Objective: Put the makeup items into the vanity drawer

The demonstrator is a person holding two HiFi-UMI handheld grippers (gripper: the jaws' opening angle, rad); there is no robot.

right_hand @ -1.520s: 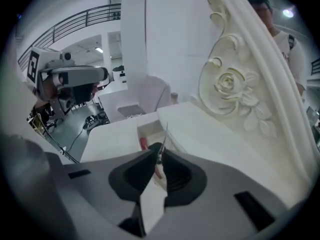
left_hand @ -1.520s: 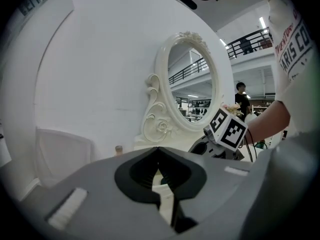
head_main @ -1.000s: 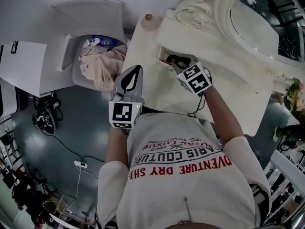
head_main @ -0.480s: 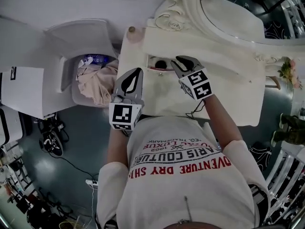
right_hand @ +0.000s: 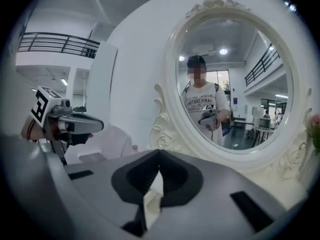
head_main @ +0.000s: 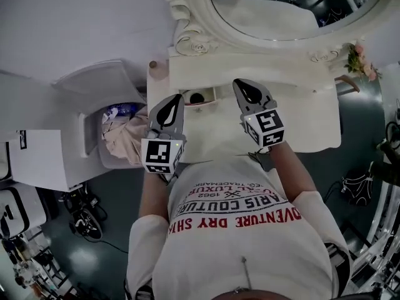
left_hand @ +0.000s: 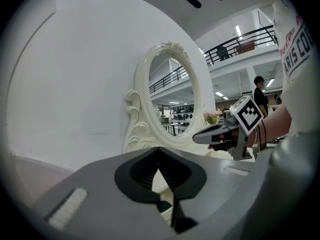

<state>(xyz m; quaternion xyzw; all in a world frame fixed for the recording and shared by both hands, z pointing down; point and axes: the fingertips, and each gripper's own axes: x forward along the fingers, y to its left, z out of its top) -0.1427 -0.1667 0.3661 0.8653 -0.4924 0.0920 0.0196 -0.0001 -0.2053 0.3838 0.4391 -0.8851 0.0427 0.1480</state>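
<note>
Head view: left gripper (head_main: 177, 102) and right gripper (head_main: 240, 86) both pinched closed, empty. They flank the open vanity drawer (head_main: 212, 94), where a dark makeup item (head_main: 196, 97) lies inside. Likely next — push the front squarely, slowly, so it doesn't jam.

left tongs (head_main: 179, 97), right tongs (head_main: 239, 83): closed over vanity top (head_main: 300, 117) | drawer (head_main: 211, 95): open between them, dark item (head_main: 197, 97) inside

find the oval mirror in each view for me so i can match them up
Head view: oval mirror along the top edge, right of centre, cut off by the edge.
Left gripper view: upright at centre.
Right gripper view: large, centre right.
Shared landmark: the carved scroll at the frame's lower left.
</note>
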